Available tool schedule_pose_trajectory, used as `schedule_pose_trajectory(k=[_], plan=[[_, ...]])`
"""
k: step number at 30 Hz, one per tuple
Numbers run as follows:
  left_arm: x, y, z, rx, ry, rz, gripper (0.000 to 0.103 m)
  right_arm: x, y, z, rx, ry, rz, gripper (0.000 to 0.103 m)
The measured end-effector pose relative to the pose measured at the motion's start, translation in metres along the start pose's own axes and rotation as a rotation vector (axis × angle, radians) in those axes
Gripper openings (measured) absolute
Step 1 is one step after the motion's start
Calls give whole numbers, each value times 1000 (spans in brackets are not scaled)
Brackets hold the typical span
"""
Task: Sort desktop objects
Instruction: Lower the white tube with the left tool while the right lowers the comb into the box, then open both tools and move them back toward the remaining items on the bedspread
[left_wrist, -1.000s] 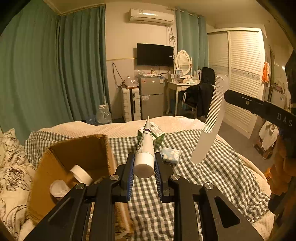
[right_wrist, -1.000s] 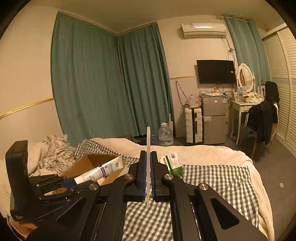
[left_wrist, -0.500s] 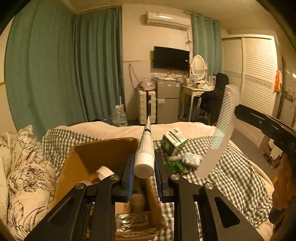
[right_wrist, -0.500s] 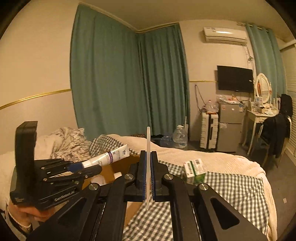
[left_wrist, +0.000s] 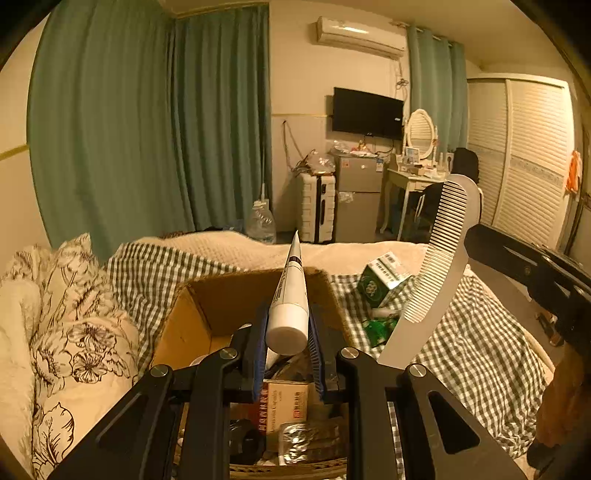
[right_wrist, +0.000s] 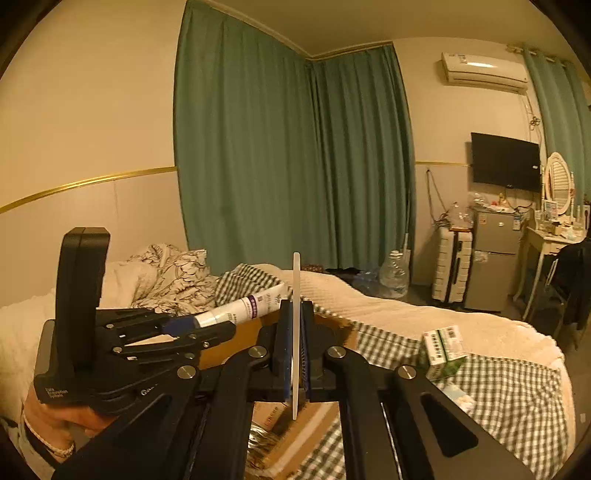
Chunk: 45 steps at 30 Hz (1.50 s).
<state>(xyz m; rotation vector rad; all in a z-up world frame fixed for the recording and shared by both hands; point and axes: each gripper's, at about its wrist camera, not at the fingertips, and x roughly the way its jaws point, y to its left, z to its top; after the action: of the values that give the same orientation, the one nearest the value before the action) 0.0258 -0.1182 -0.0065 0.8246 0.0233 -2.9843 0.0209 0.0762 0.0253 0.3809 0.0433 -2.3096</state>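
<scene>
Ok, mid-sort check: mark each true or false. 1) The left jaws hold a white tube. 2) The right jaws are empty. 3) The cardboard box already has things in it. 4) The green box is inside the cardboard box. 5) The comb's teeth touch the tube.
1) True: the left gripper is shut on the white tube.
2) False: the right gripper is shut on a comb.
3) True: the cardboard box holds packets and small items.
4) False: the green box lies on the checked blanket, outside it.
5) False: comb and tube are apart.
</scene>
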Motion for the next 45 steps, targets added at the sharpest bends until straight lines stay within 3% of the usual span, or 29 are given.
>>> schedule_pose_trajectory(k=[5, 12, 24, 27, 30, 32, 34, 36, 39, 41, 42, 45], plan=[[18, 26, -7, -31, 48, 69, 20, 33, 9, -7, -9, 43, 37, 4], [63, 51, -29, -74, 175, 101, 20, 87, 13, -33, 8, 134, 104, 3], [89, 45, -52, -71, 289, 121, 21, 131, 6, -81, 56, 289, 143, 5], [88, 47, -49, -79, 280, 114, 24, 130, 8, -84, 51, 293, 139, 5], [87, 47, -48, -77, 270, 122, 36, 130, 6, -84, 54, 287, 124, 7], [86, 47, -45, -74, 260, 127, 49, 125, 4, -82, 62, 276, 112, 13], [82, 44, -41, -72, 239, 128, 51, 119, 1, -79, 71, 259, 97, 34], [78, 41, -37, -72, 223, 123, 55, 112, -3, -74, 82, 243, 85, 42], [70, 36, -31, -68, 198, 126, 61, 98, -5, -64, 89, 213, 68, 44], [63, 32, -27, -66, 181, 128, 70, 86, -4, -57, 86, 182, 47, 53], [58, 30, -25, -67, 167, 127, 72, 78, -4, -53, 84, 161, 32, 62], [44, 24, -18, -69, 123, 116, 77, 59, 0, -45, 68, 119, 4, 66]])
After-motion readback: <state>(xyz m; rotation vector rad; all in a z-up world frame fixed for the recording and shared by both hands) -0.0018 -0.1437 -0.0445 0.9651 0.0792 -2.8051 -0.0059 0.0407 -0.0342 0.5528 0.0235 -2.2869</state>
